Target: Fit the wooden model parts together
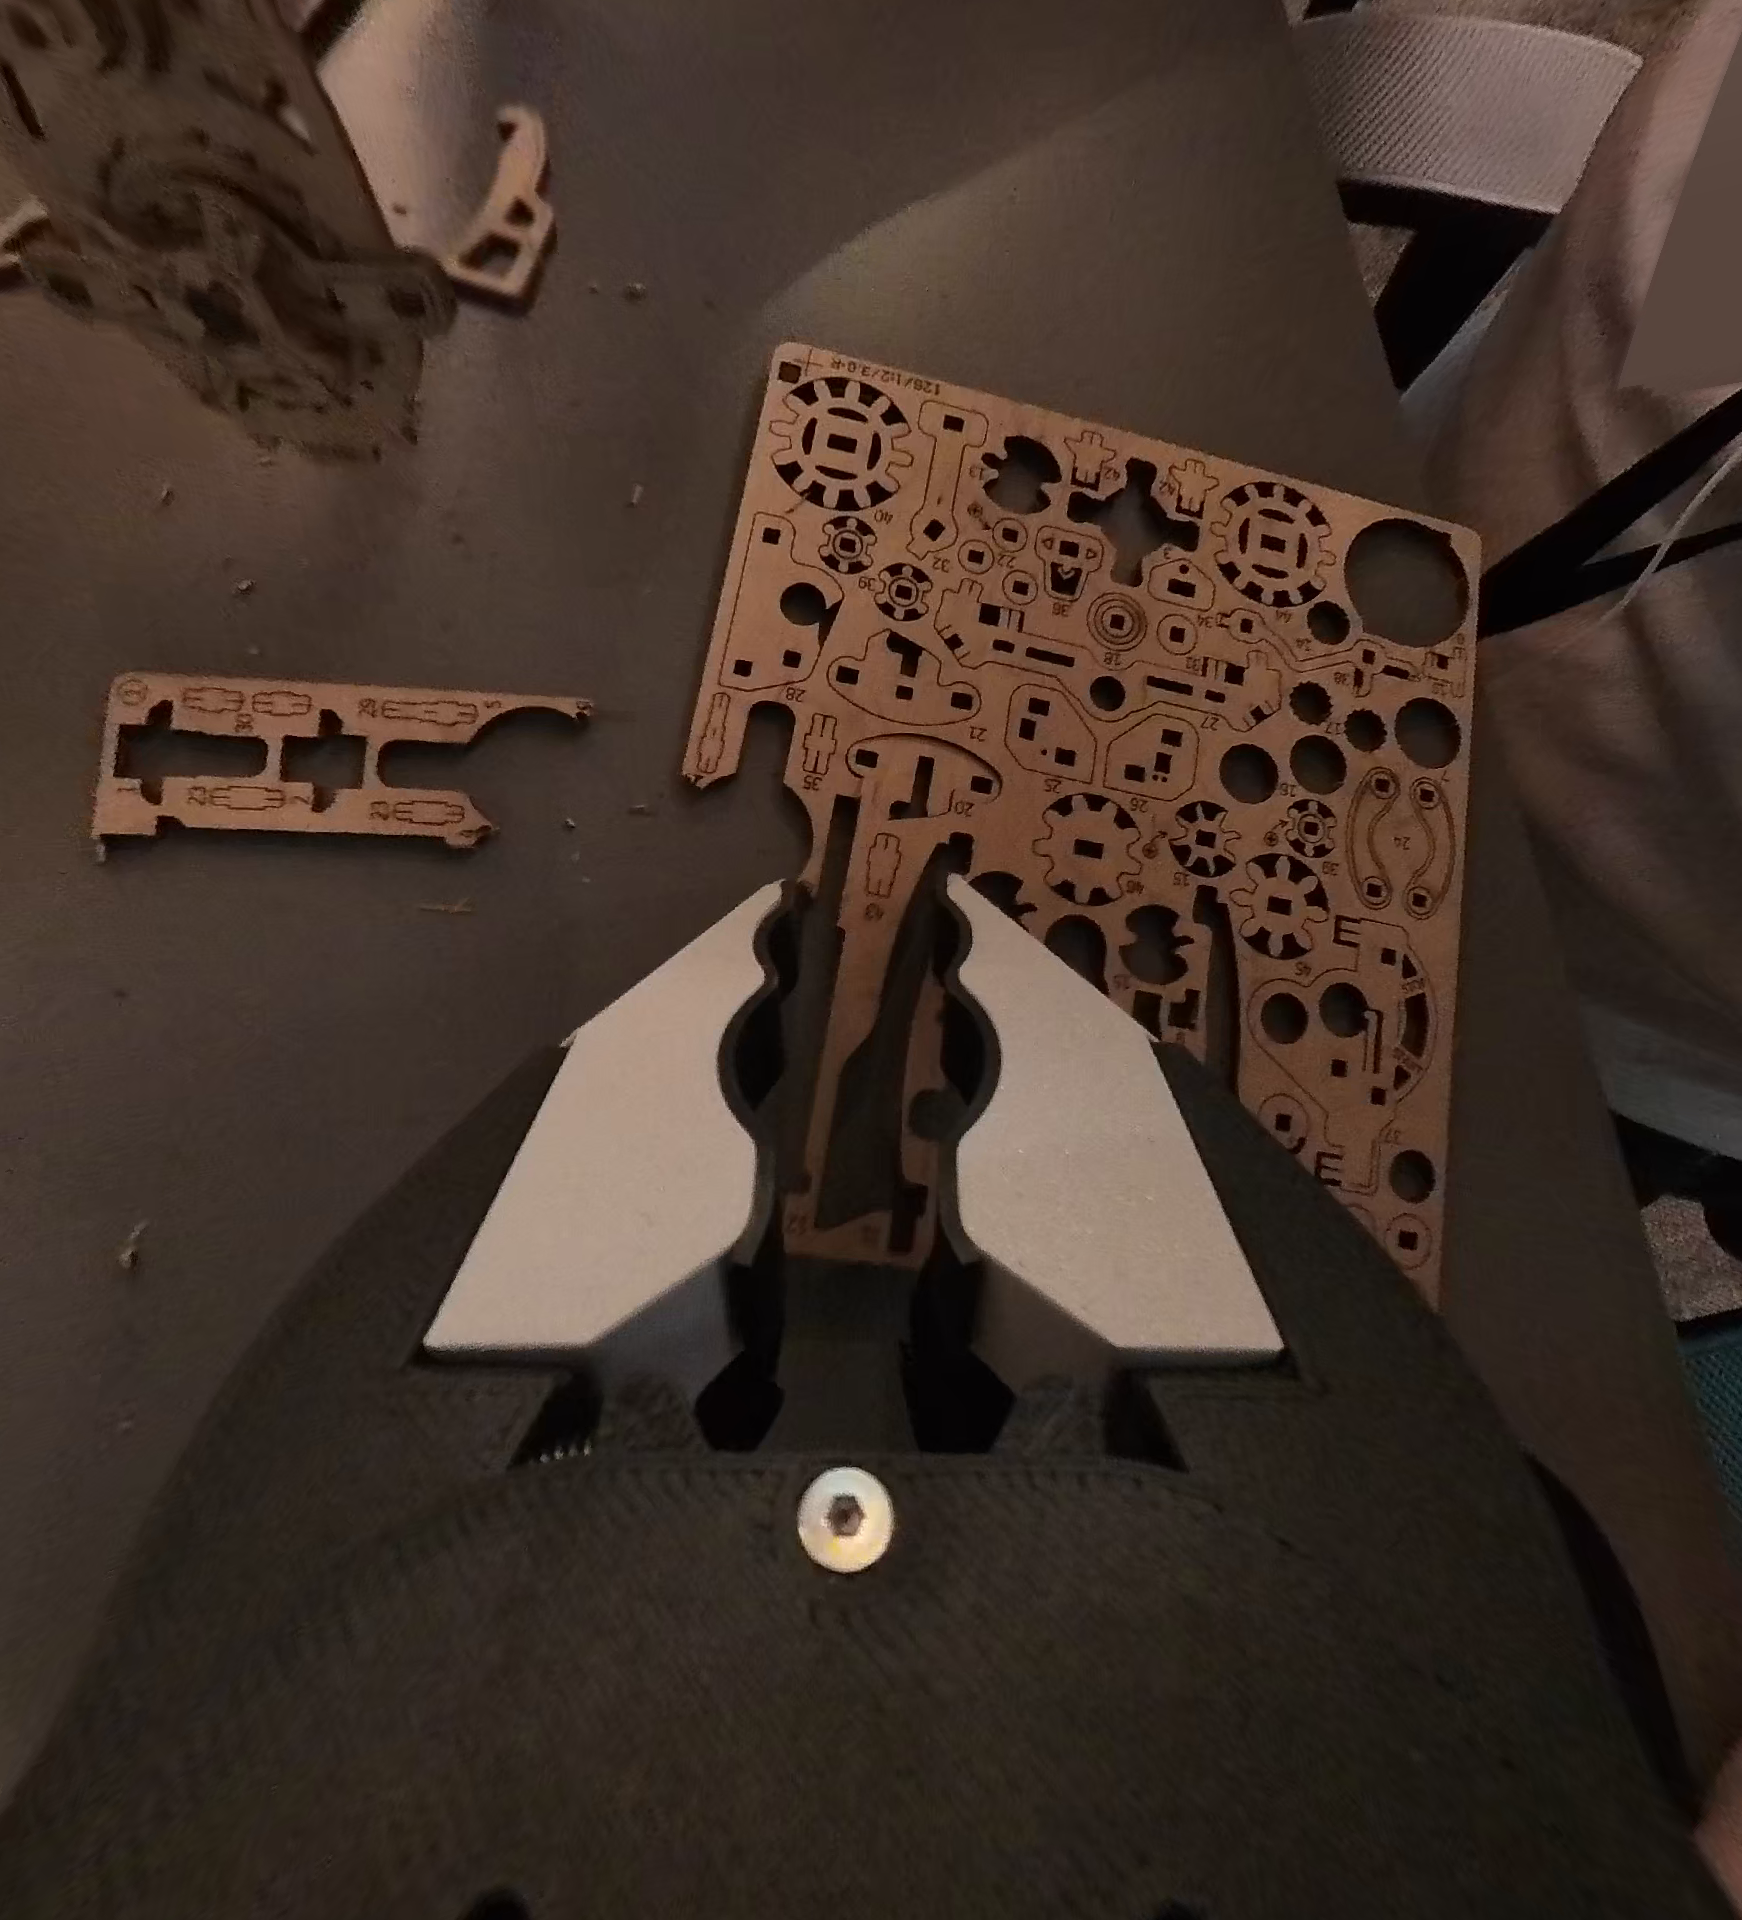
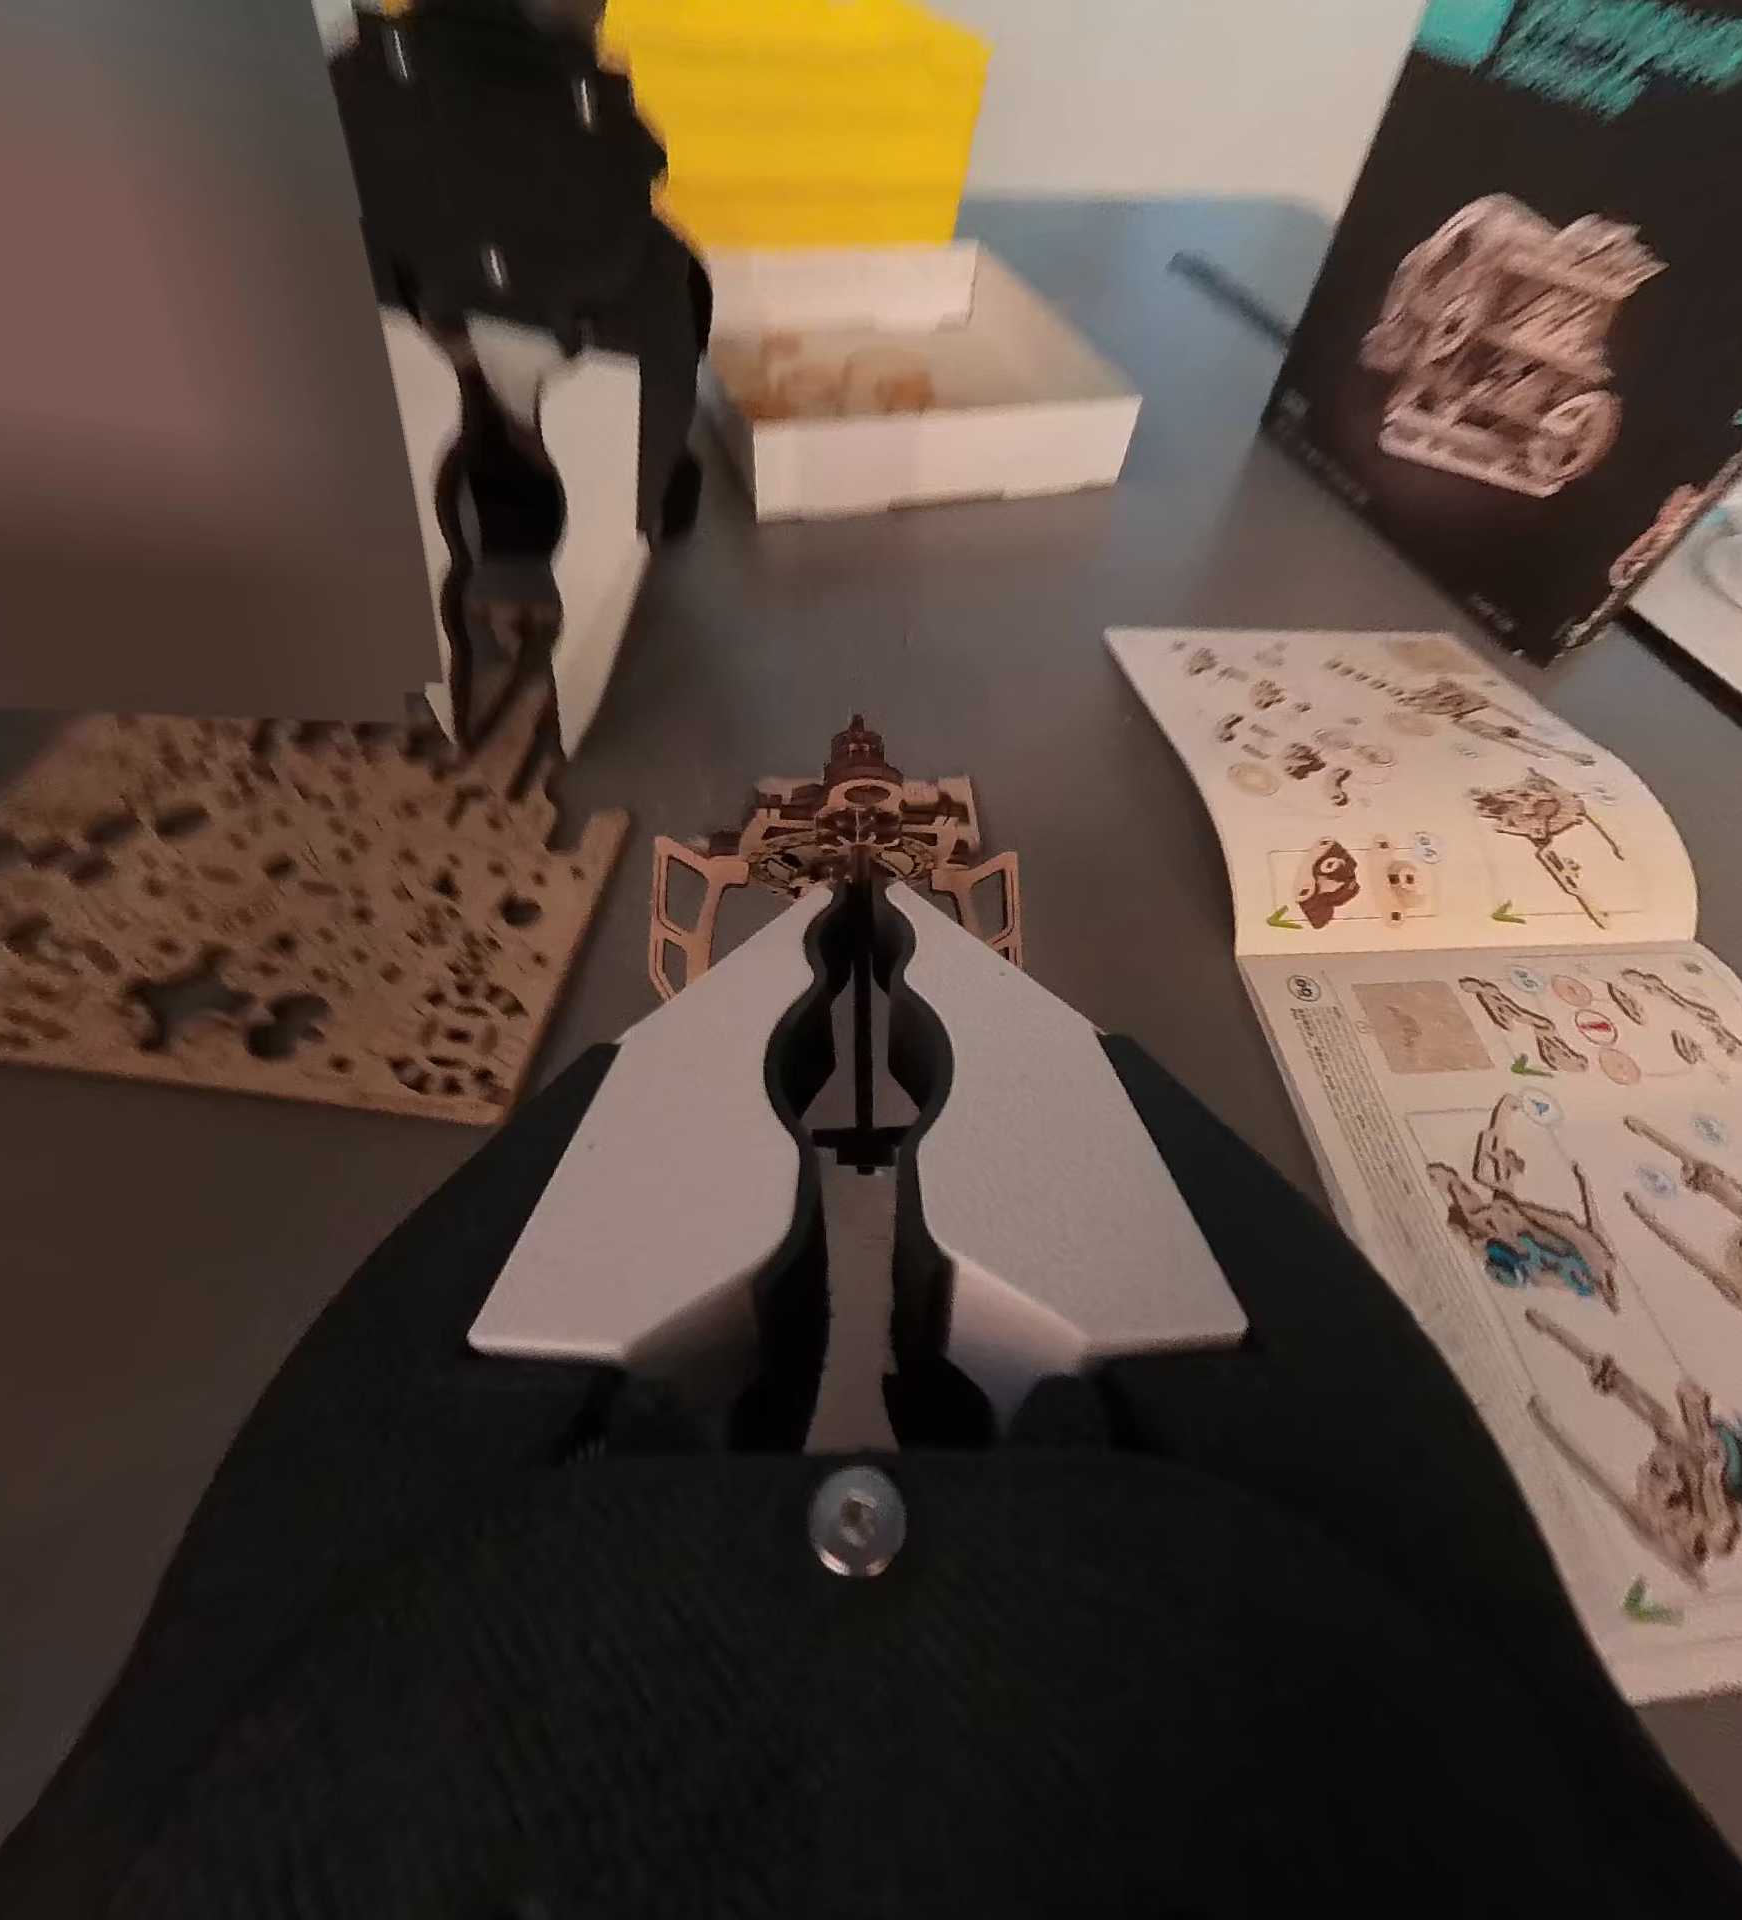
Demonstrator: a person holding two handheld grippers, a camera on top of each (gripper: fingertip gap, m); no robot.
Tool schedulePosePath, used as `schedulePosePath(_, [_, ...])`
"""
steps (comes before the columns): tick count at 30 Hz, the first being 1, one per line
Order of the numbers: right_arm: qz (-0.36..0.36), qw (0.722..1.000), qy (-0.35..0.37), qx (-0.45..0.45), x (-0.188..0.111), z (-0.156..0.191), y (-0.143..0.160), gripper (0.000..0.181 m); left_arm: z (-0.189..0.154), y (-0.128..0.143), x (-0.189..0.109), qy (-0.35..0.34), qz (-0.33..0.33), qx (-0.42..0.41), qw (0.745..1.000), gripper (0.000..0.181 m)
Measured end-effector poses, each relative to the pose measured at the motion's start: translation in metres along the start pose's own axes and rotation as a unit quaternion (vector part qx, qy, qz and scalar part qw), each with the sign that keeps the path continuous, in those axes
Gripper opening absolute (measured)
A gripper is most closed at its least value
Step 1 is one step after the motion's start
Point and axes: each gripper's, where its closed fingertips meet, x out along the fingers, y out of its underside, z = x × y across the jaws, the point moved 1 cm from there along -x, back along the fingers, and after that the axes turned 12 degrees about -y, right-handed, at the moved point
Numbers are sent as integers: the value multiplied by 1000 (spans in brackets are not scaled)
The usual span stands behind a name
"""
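Note:
A laser-cut wooden sheet (image 1: 1106, 665) with several parts punched out lies on the dark table; it also shows in the right wrist view (image 2: 223, 914). My left gripper (image 1: 867, 883) points down at the sheet's edge. Its jaws are nearly closed on a narrow wooden strip (image 1: 872, 935) that stands between them. My right gripper (image 2: 859, 896) is shut on a thin wooden part (image 2: 859, 997) seen edge-on. It holds the part against the partly built model (image 2: 851, 821), which stands on the table. The model shows blurred in the left wrist view (image 1: 202, 239).
A small sheet offcut (image 1: 316, 769) lies to the left, with wood crumbs around it. An open instruction booklet (image 2: 1469, 1039) lies at the right, a black box (image 2: 1532, 312) behind it. A white tray (image 2: 929, 457) and a yellow object (image 2: 805, 125) stand at the back. A person's clothing (image 1: 1625, 727) is close. There is about 15 centimeters between the tips of the two grippers. From the left gripper's tips to the yellow object (image 2: 805, 125) is close to 35 centimeters.

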Motion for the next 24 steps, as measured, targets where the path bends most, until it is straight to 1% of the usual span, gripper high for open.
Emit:
schedulePosePath(3, [16, 1000, -9, -14, 6, -3, 5, 1, 1, -1, -1, -2, -3, 0, 1000, 24])
schedulePosePath(10, [41, 998, 2, -42, 10, -7, 15, 1, 0, -1, -2, -2, -5, -1, 1000, 24])
schedulePosePath(17, [39, 998, 2, -47, 9, -7, 14, 1, -1, -2, -2, -2, -6, 1, 1000, 24])
schedulePosePath(24, [55, 997, 8, -59, 9, -6, 17, 3, 1, -3, -2, -4, -9, 0, 1000, 24])
